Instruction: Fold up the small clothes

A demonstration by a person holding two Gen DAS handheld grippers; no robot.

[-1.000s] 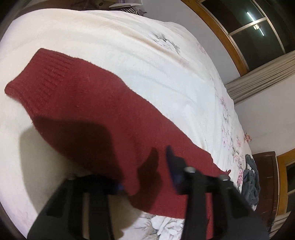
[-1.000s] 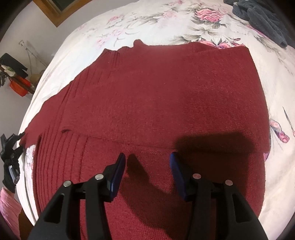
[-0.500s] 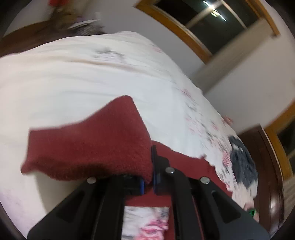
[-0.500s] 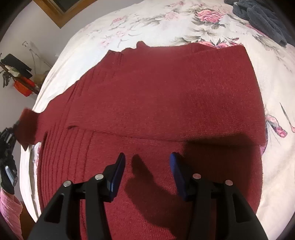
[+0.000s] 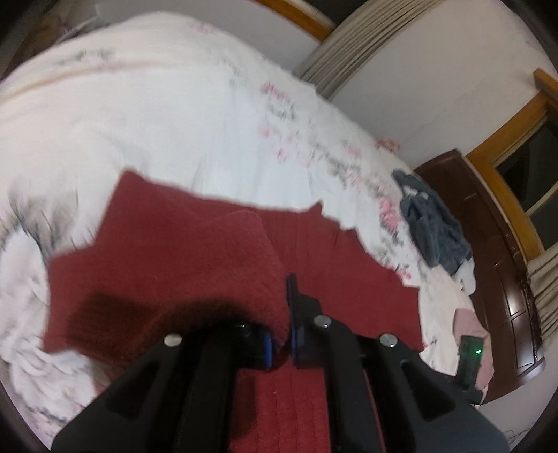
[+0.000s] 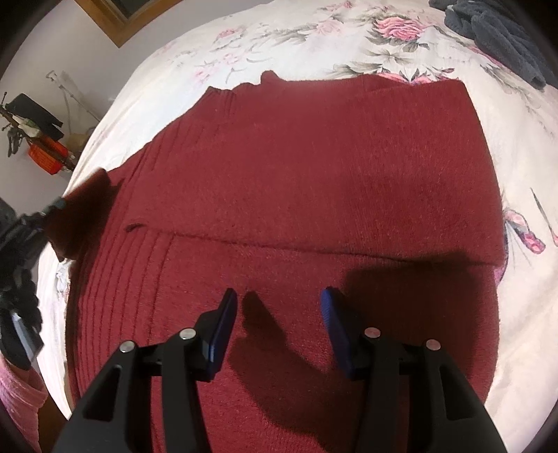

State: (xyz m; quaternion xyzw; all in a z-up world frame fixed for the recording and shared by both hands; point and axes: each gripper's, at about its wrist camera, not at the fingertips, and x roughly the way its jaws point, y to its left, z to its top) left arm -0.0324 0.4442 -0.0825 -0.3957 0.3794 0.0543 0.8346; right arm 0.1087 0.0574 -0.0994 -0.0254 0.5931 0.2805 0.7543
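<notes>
A dark red knit sweater (image 6: pixel 314 167) lies spread on a floral bedspread (image 6: pixel 279 41), one part folded across its body. My left gripper (image 5: pixel 280 334) is shut on the sweater's sleeve (image 5: pixel 181 251) and holds it lifted over the body. In the right wrist view the left gripper (image 6: pixel 52 209) shows at the left edge with that sleeve end (image 6: pixel 87 209) pinched. My right gripper (image 6: pixel 279 313) hovers open just above the sweater's lower body, nothing between its blue fingers (image 6: pixel 223 324).
A dark grey garment (image 5: pixel 432 223) lies on the bed's far side, also seen as a grey garment (image 6: pixel 495 31) at top right. A dark wooden footboard (image 5: pixel 488 244), curtains (image 5: pixel 348 45) and clutter by the wall (image 6: pixel 38 139) surround the bed. A pink cloth (image 5: pixel 470 327) lies near the footboard.
My left gripper shut on the sleeve, lifted it off the bed and has carried it over the sweater's body. The right gripper has stayed open in place.
</notes>
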